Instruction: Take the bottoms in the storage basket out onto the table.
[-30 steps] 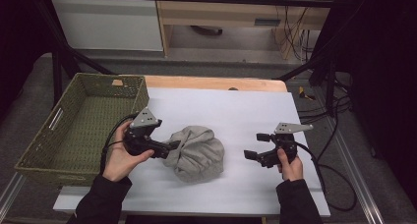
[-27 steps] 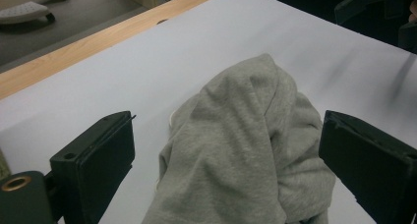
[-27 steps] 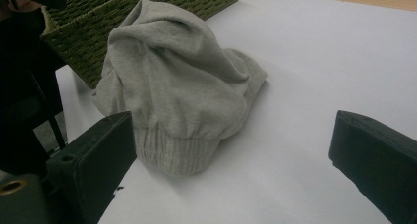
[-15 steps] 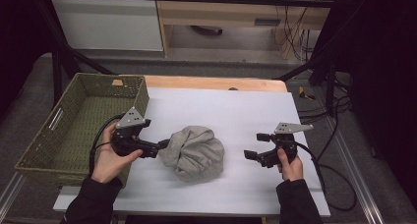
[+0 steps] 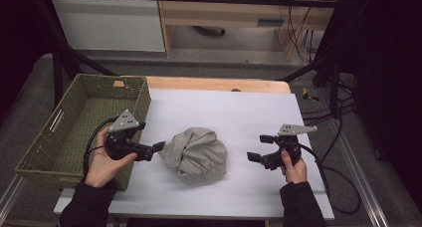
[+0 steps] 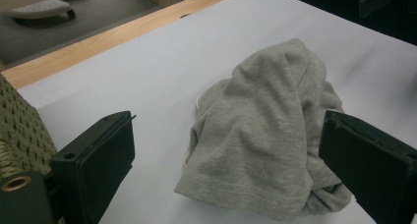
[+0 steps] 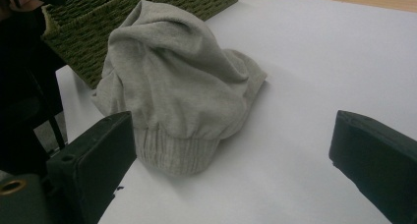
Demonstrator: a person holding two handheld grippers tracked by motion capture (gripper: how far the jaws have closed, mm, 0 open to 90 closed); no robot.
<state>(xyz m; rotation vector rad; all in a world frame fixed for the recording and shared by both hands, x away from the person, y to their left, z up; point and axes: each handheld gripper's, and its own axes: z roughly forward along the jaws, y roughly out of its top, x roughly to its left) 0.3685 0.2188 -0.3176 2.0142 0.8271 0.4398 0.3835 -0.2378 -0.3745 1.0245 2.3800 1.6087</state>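
The left tool [image 5: 160, 146] sits at the left middle of the high view, its jaws spread wide and empty, their tips just beside the left edge of the crumpled grey garment [image 5: 195, 154]; in the left gripper view the garment's hemmed edge [image 6: 236, 194] lies between the two black jaws without touching either. The right tool [image 5: 259, 148], at the right middle, is likewise wide open and holds nothing, standing apart from the garment with bare white table [image 5: 239, 107] between them. The garment lies bunched at the centre of the table. White surface is open above it and to its right. A woven green basket [image 5: 74, 127] fills the left side, its wall close behind the left tool.
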